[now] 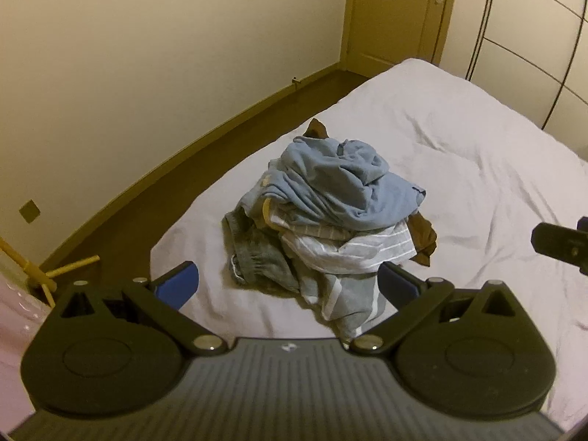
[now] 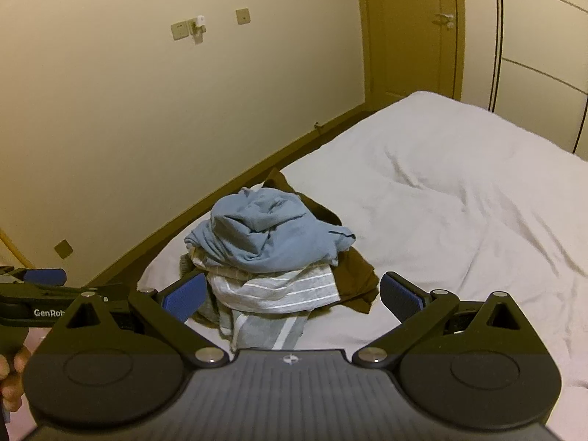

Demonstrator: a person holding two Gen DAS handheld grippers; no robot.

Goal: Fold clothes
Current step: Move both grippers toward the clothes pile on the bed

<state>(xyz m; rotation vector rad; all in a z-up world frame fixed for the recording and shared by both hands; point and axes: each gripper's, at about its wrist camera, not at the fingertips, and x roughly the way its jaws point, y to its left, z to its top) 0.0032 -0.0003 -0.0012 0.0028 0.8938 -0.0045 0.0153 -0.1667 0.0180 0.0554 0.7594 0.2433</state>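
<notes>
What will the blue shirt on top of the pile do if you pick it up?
The blue shirt is crumpled in soft folds, so it will probably flop and hang down. It looks light, like thin cloth. It lies loose on top of the striped clothes, so it may come away alone, though a tangled fold could drag them along.

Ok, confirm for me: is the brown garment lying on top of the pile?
No, the blue garment tops the pile, while the brown garment sticks out from underneath at the side.
</notes>
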